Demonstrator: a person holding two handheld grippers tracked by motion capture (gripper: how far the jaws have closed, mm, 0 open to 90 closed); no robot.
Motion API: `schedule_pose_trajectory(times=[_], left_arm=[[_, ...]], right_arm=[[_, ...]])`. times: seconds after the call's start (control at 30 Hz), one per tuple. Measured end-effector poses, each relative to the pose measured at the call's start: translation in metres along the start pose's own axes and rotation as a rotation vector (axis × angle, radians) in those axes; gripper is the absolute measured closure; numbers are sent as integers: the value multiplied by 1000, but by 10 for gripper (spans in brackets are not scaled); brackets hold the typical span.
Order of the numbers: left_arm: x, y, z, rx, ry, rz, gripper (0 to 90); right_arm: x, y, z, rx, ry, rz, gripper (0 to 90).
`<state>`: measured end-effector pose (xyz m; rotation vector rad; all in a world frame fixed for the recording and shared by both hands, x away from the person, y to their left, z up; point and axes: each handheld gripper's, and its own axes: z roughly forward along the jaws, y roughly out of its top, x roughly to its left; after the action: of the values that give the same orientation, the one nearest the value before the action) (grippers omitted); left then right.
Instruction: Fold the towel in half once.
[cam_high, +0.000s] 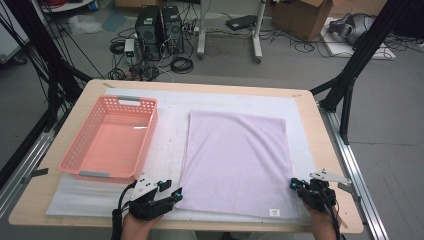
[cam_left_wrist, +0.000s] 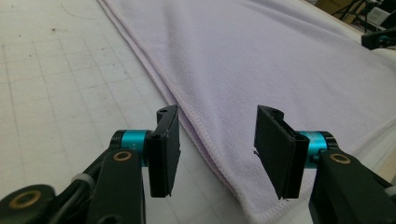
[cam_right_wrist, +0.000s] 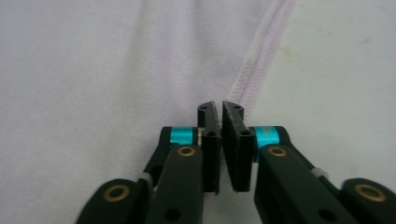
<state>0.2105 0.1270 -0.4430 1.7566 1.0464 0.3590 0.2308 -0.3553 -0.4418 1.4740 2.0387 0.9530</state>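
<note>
high view: lilac towel (cam_high: 235, 162) flat on table (cam_high: 310, 107), beside pink basket (cam_high: 112, 137). left gripper view: left gripper (cam_left_wrist: 217, 140) jaws apart astride the near corner hem. right gripper view: right gripper (cam_right_wrist: 219, 116) closed, apparently empty; lifting may leave that corner behind.

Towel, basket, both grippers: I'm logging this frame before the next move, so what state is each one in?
Towel: spread flat on the table, near edge doubled, not lifted.
Basket: upright, empty, left of the towel.
Left gripper: jaws open, straddling the towel's near left corner edge.
Right gripper: jaws shut at the towel's near right hem; whether cloth is pinched cannot be told.
</note>
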Motion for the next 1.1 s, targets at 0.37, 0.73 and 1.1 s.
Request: schedule_pose_trajectory(times=[0.37,0.73,1.1], left_arm=[[14,13,20,11,-17,8,493],[24,22,42,35,-42,19,488],[36,26,51,70,-12,-15,489]], right_arm=[[-29,22,4,-108,12,86,741],[-31,67,69,-97,-18,106,657],[-45,83,98,6,-196,137,900]])
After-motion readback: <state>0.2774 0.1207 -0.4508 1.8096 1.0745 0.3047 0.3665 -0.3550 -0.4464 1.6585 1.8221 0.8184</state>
